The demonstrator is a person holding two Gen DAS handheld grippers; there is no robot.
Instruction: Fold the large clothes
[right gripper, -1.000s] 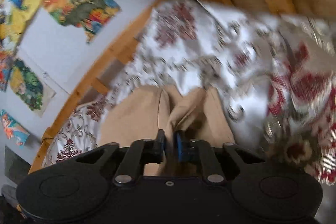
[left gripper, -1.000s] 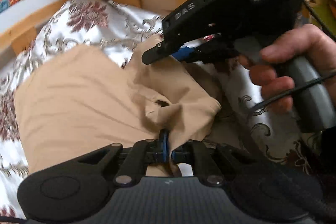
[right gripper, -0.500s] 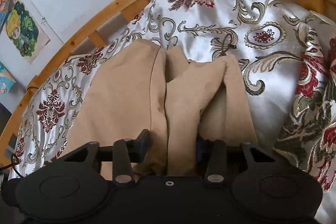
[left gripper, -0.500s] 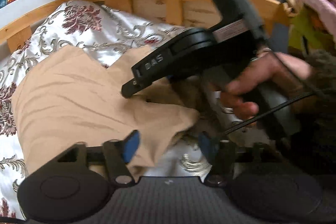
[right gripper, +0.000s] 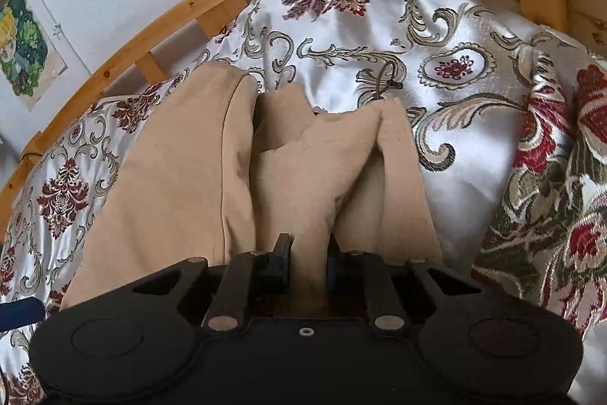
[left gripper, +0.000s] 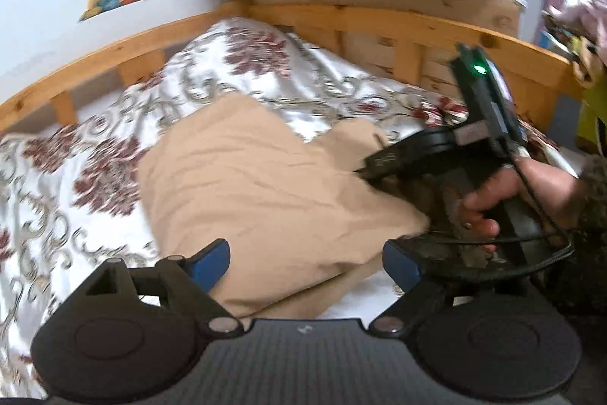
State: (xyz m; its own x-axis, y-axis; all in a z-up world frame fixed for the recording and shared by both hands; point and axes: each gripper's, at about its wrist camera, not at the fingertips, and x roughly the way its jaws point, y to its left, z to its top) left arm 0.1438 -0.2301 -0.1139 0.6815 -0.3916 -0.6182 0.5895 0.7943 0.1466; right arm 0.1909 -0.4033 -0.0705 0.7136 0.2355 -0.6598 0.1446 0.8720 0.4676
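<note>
Left gripper [left gripper: 305, 262]: jaws opening, spread wide, pads clear of the tan garment [left gripper: 265, 192] whose near fold lies between them. Right gripper [right gripper: 307, 253]: jaws closing, pinching a bunched fold of the garment. Garment lies folded on the floral satin bedspread [right gripper: 466, 124], near the wooden bed rail [left gripper: 125, 52].

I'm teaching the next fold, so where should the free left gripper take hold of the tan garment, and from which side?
Probably the near folded corner of the tan garment. It bulges up off the bedspread right below the left gripper, whose jaws are opening with nothing pinched. Come from the near side, away from the right gripper, closing on a fold.
</note>
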